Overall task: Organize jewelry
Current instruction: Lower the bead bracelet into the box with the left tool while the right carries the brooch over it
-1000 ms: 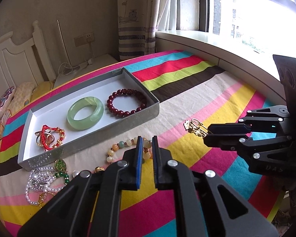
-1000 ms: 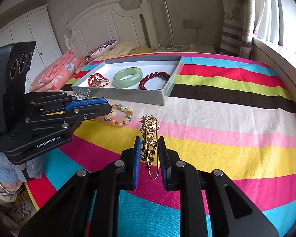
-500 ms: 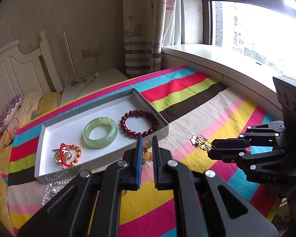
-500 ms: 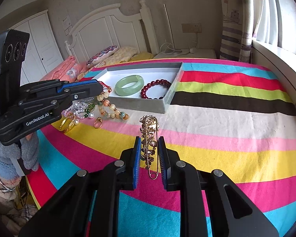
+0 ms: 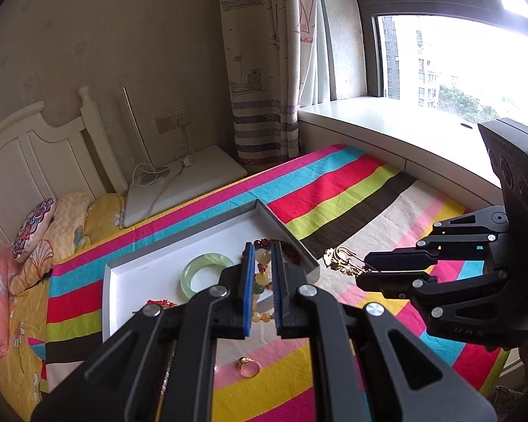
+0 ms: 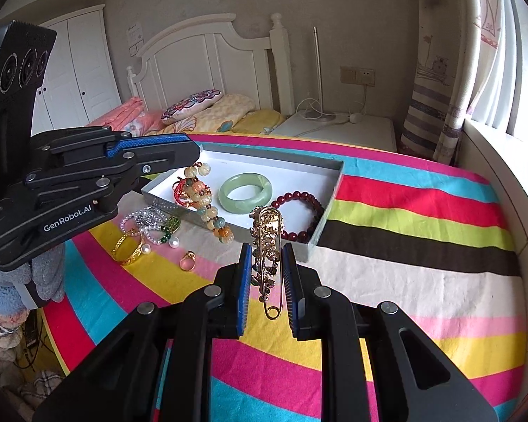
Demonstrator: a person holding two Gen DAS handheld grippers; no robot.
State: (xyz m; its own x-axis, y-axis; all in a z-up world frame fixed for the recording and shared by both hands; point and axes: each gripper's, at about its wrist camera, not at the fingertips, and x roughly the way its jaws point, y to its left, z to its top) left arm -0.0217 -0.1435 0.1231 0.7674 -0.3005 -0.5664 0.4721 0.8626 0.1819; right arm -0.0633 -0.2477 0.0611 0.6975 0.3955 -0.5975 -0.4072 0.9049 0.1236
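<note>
A: Right wrist view first, biggest things down — the bed with its striped multicolour sheet (image 6: 422,211) carries the shallow grey cardboard tray with a white floor (image 6: 329,190), where a pale green jade bangle (image 6: 245,193) and a dark red bead bracelet (image 6: 301,211) already lie.

B: And the left hand-held gripper (image 6: 190,156)?

A: Clamped on a strand of amber and green stone beads (image 6: 207,207), which dangles over the tray's near wall. If it lets go there, I'd judge the tail could drape outside onto the sheet.

B: The right hand-held gripper (image 6: 267,274)?

A: Closed narrowly on a gold pin brooch with ornate charms (image 6: 269,242), held just short of the tray. The pin is thin and smooth — it might twist or slip, and the two hand-held grippers sit close enough to collide over the tray.
</note>
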